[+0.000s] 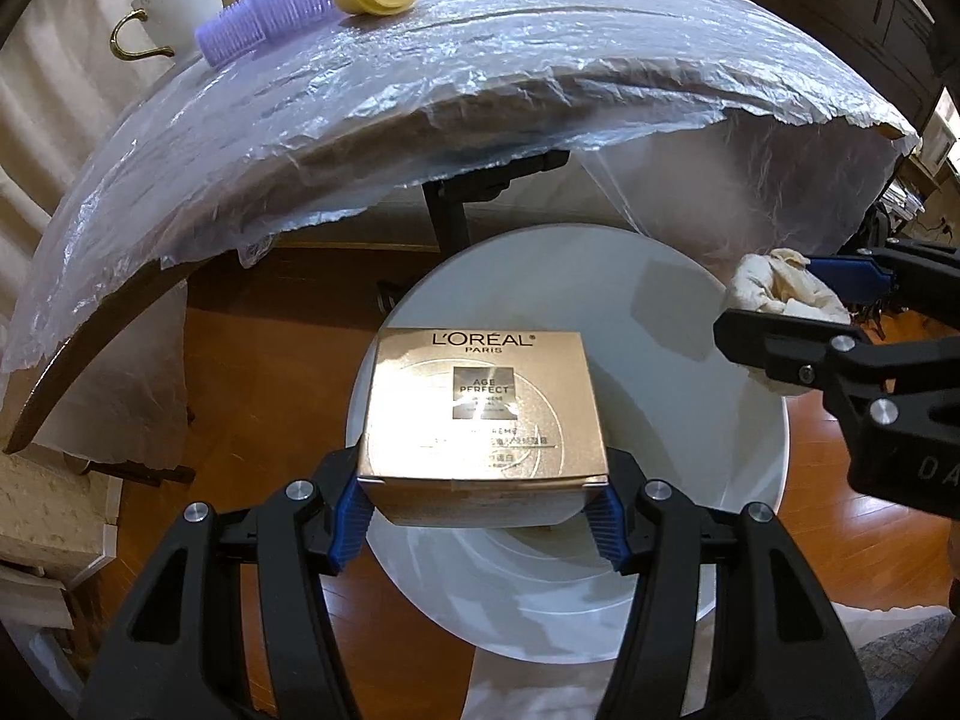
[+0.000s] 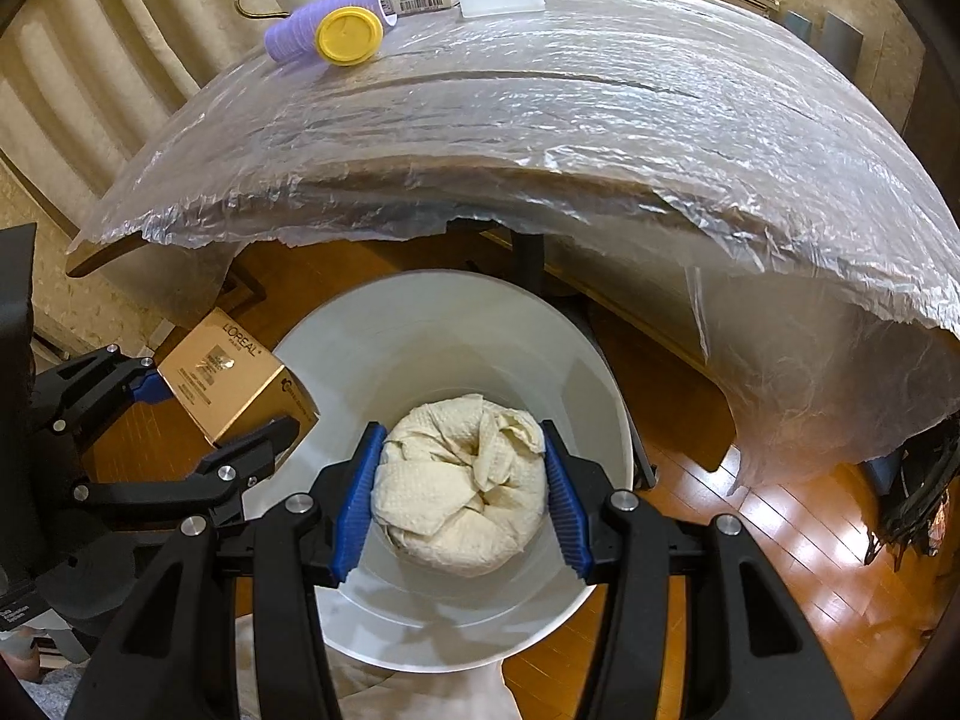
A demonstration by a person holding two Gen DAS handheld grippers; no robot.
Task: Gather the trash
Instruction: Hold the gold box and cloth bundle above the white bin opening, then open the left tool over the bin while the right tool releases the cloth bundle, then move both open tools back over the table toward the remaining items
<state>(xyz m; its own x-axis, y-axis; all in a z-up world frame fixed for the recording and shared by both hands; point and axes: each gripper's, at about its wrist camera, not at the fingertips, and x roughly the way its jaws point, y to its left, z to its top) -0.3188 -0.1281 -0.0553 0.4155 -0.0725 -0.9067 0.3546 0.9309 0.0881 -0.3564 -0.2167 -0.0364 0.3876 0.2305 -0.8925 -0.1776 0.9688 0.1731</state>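
Over the white bin (image 2: 594, 384), left hand-held gripper (image 1: 480, 516) clamps a gold box (image 1: 480, 414) (right hand-held gripper (image 2: 462, 498) pinches crumpled paper (image 2: 462, 492)).

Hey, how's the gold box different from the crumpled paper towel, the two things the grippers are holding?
The gold box is rigid, flat-sided, shiny and printed; the paper towel is soft, wadded, cream and plain. The left gripper clamps the box at its near end; the right gripper squeezes the towel across its middle. Shared: both are gripped over the white bin.
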